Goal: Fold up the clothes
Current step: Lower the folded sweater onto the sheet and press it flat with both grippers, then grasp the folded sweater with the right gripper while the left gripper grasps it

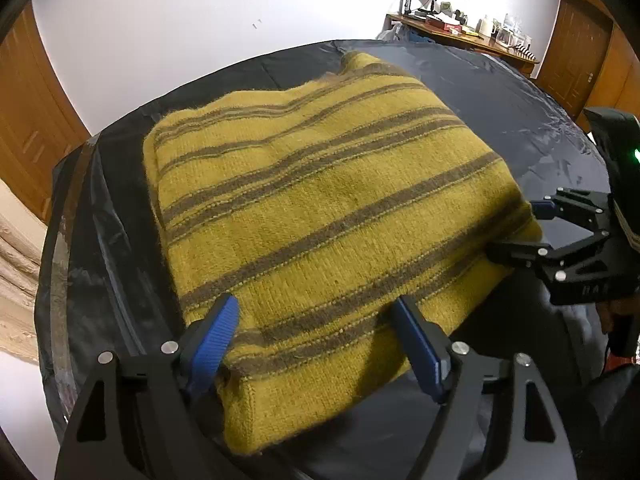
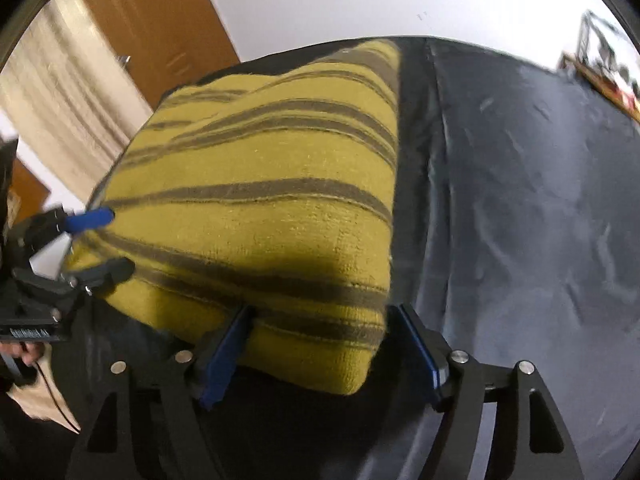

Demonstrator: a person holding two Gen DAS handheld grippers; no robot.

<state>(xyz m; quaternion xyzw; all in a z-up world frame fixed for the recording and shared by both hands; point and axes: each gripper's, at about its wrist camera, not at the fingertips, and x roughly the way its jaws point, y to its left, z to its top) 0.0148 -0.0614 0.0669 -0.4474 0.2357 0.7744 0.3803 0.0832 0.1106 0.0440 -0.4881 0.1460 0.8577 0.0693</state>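
The left gripper (image 1: 316, 336) stood wide over the near edge of the folded striped sweater (image 1: 320, 208) on the dark table cover (image 1: 520, 128), holding nothing. The right gripper (image 2: 320, 340) straddled its corner equally loose, so a careless withdrawal could snag the knit and undo the fold. Only the left view showed the cluttered desk (image 1: 460, 36) clearly.
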